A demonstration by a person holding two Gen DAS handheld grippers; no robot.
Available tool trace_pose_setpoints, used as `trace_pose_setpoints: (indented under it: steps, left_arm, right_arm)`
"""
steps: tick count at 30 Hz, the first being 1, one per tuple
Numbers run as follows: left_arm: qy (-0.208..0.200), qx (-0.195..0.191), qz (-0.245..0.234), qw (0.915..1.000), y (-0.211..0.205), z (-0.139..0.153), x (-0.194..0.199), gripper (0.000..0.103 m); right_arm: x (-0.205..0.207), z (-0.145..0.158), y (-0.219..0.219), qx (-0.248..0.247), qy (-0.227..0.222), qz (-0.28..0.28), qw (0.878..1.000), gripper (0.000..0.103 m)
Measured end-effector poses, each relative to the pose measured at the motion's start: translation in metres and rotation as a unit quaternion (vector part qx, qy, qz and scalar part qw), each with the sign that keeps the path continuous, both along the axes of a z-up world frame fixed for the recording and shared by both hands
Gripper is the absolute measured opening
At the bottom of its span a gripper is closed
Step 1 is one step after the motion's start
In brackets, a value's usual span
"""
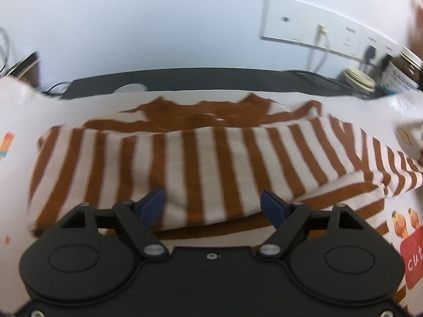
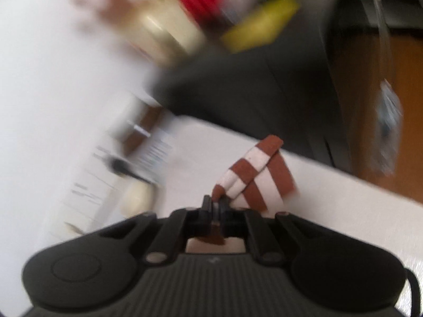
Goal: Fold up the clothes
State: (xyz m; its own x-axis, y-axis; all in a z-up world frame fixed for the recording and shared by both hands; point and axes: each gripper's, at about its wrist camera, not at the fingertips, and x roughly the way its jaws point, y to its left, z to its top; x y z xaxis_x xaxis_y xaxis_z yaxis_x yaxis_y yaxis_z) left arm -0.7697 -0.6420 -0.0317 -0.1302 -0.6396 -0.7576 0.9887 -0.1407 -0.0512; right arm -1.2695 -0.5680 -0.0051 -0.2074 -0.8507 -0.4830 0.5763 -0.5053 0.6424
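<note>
Left gripper [image 1: 212,203] hovering wide open over striped garment [image 1: 201,158]; right gripper [image 2: 215,206] pinching its striped edge [image 2: 253,174], jaws clamped tight.

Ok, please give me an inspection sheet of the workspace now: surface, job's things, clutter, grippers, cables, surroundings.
Surface: white printed cloth over the table, cartoon prints at its edges.
Job's things: brown-and-white striped garment, partly folded, lying flat; one striped end is lifted.
Clutter: jars at the back right; blurred red and yellow items in the right wrist view.
Grippers: left gripper open above the garment; right gripper shut on the striped end.
Cables: black cable at the back left; plugs at the socket strip.
Surroundings: white wall.
</note>
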Motion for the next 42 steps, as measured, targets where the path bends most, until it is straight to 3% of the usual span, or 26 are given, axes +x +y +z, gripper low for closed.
trace_pose_setpoints:
  steps: [3, 6, 9, 12, 16, 21, 23, 24, 25, 28, 30, 33, 36, 40, 42]
  left_arm:
    - [0.020, -0.003, 0.020, 0.9996, 0.002, 0.007, 0.014, 0.081]
    - [0.057, -0.012, 0.039, 0.9976, 0.010, 0.019, 0.032, 0.081]
    - [0.090, -0.022, 0.059, 0.9940, 0.019, 0.031, 0.056, 0.081]
    - [0.111, -0.032, 0.084, 0.9898, 0.032, 0.041, 0.088, 0.081]
    - [0.120, -0.042, 0.124, 0.9841, 0.047, 0.050, 0.136, 0.081]
    - [0.122, -0.041, 0.156, 0.9793, 0.066, 0.056, 0.185, 0.080]
    - [0.146, -0.031, 0.175, 0.9732, 0.073, 0.058, 0.203, 0.080]
    - [0.153, -0.032, 0.177, 0.9718, 0.075, 0.060, 0.211, 0.081]
    - [0.160, -0.033, 0.178, 0.9703, 0.077, 0.062, 0.218, 0.081]
    - [0.182, -0.036, 0.173, 0.9672, 0.079, 0.066, 0.234, 0.082]
    - [0.212, -0.027, 0.173, 0.9614, 0.078, 0.063, 0.238, 0.082]
    - [0.259, -0.007, 0.177, 0.9494, 0.074, 0.053, 0.238, 0.082]
    - [0.299, 0.017, 0.170, 0.9387, 0.072, 0.043, 0.226, 0.082]
    - [0.301, 0.029, 0.155, 0.9406, 0.068, 0.036, 0.207, 0.082]
    - [0.294, 0.023, 0.159, 0.9423, 0.065, 0.037, 0.202, 0.082]
  right_arm:
    - [0.019, 0.046, 0.021, -0.072, 0.043, 0.040, 0.996, 0.006]
    - [0.048, 0.093, 0.029, -0.106, 0.097, 0.108, 0.984, 0.006]
    - [0.096, 0.128, 0.024, -0.105, 0.163, 0.186, 0.963, 0.006]
    - [0.158, 0.138, 0.010, -0.096, 0.211, 0.263, 0.936, 0.006]
    - [0.250, 0.113, -0.016, -0.067, 0.245, 0.357, 0.899, 0.006]
    - [0.356, 0.052, -0.043, -0.017, 0.195, 0.443, 0.875, 0.007]
    - [0.394, 0.028, -0.052, 0.020, 0.166, 0.470, 0.867, 0.011]
    - [0.408, 0.019, -0.056, 0.042, 0.156, 0.482, 0.861, 0.020]
    - [0.420, 0.010, -0.059, 0.063, 0.145, 0.494, 0.855, 0.037]
    - [0.443, -0.001, -0.064, 0.117, 0.163, 0.515, 0.833, 0.038]
    - [0.438, 0.009, -0.057, 0.119, 0.177, 0.505, 0.836, 0.038]
    - [0.402, 0.032, -0.039, 0.117, 0.184, 0.463, 0.859, 0.038]
    - [0.369, 0.035, -0.024, 0.152, 0.209, 0.422, 0.869, 0.038]
    - [0.320, 0.026, -0.007, 0.189, 0.229, 0.373, 0.879, 0.038]
    - [0.293, 0.018, 0.001, 0.200, 0.226, 0.343, 0.890, 0.038]
